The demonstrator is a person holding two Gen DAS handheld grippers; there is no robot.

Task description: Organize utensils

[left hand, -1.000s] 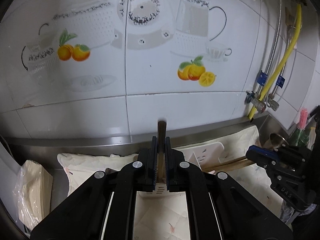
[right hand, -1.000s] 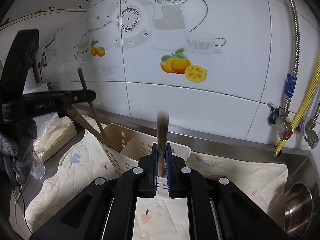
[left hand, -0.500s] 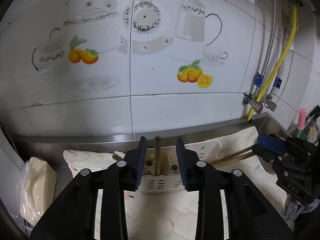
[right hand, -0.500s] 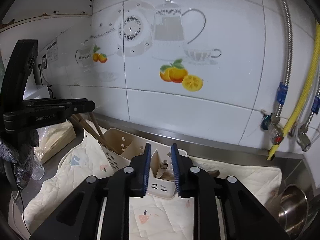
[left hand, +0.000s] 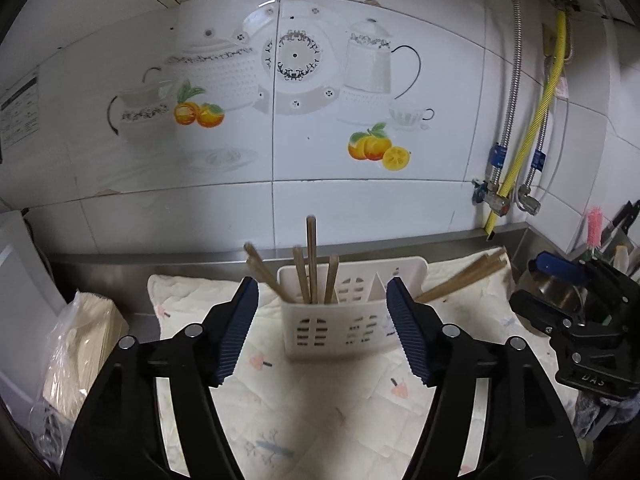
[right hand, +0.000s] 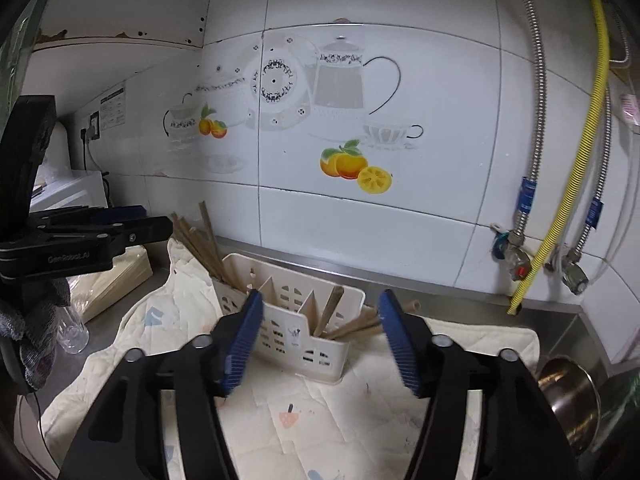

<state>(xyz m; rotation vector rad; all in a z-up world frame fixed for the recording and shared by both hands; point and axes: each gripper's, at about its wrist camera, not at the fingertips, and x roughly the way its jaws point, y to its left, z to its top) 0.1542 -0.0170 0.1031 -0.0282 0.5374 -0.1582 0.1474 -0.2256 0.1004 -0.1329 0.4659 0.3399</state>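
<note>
Tiled wall, quilted mat (left hand: 320,408), caddy (left hand: 340,320) dead centre: both grippers, left (left hand: 322,332) and right (right hand: 320,340), gape empty before it, chopsticks (left hand: 311,264) standing upright inside, more leaning right, nearer the right gripper

The left wrist view looks forward along the left claw (left hand: 322,328), level and square to the tiled wall, with the caddy (left hand: 352,312) straight ahead between its fingers and the right claw (left hand: 576,320) off to its right. The right wrist view looks along the right claw (right hand: 320,336) from the other side, angled leftward; the caddy (right hand: 296,320) sits just ahead and the left claw (right hand: 80,240) to its left. Both views share the caddy, the cloth (left hand: 320,408) and the wall.
</note>
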